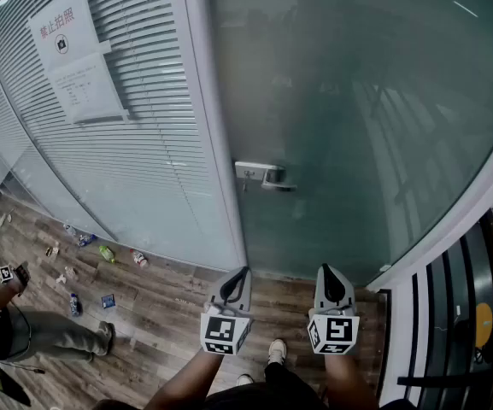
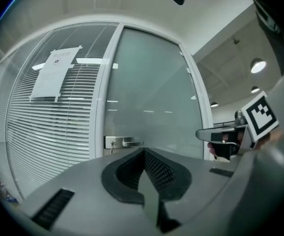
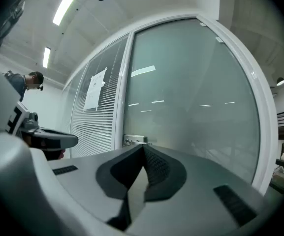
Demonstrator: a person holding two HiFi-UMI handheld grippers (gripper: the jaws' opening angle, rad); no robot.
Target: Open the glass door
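I hold my left gripper [image 1: 239,273] and right gripper [image 1: 331,272] side by side near me, both with jaws closed on nothing, and the glass door [image 1: 357,101] stands farther ahead, its handle [image 1: 269,177] at its left edge.

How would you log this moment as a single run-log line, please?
stage: pre-contact | glass door: closed | lever handle: untouched | left gripper: shut, empty | right gripper: shut, empty
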